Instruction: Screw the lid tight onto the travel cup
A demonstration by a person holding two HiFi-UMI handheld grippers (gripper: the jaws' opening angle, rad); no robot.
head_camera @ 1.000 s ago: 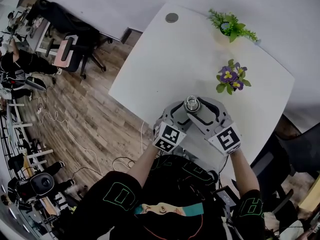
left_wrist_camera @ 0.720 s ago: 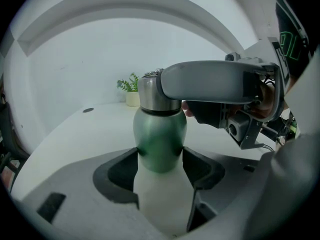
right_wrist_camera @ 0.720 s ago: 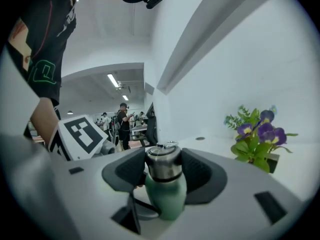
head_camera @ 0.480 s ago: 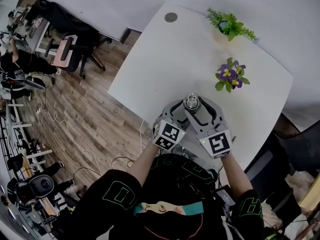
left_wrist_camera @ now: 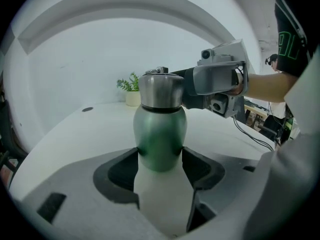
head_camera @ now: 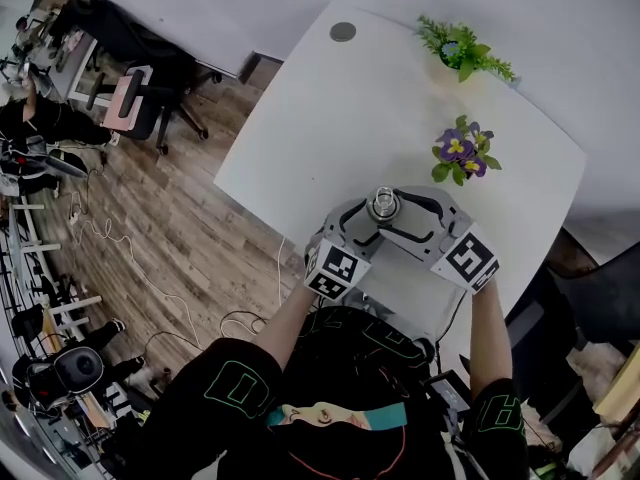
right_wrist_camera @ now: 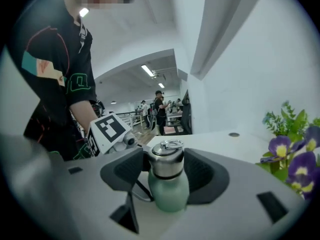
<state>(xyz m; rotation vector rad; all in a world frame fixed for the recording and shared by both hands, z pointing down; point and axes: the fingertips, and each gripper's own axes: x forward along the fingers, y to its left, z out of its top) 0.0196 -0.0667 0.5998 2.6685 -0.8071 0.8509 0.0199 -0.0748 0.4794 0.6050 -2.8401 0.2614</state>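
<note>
A green travel cup [left_wrist_camera: 160, 134] with a steel lid [right_wrist_camera: 167, 163] stands upright near the front edge of the white table [head_camera: 330, 118]. My left gripper [left_wrist_camera: 160, 160] comes in from the left, and its dark pads press both sides of the green body. My right gripper [right_wrist_camera: 167, 170] reaches in from the right at lid height. Its jaws are opening with the lid between them, and the pads stand just off the steel. In the head view the lid [head_camera: 382, 204] shows between the two grippers.
A pot of purple flowers [head_camera: 460, 153] stands just behind the cup, and a green plant [head_camera: 462, 50] at the far edge. A round grommet [head_camera: 343, 32] sits at the far left corner. Office chairs [head_camera: 140, 98] stand on the wood floor to the left.
The right gripper turned towards the person about the lid, then swung back out to the right. The cup and the left gripper have stayed in place.
</note>
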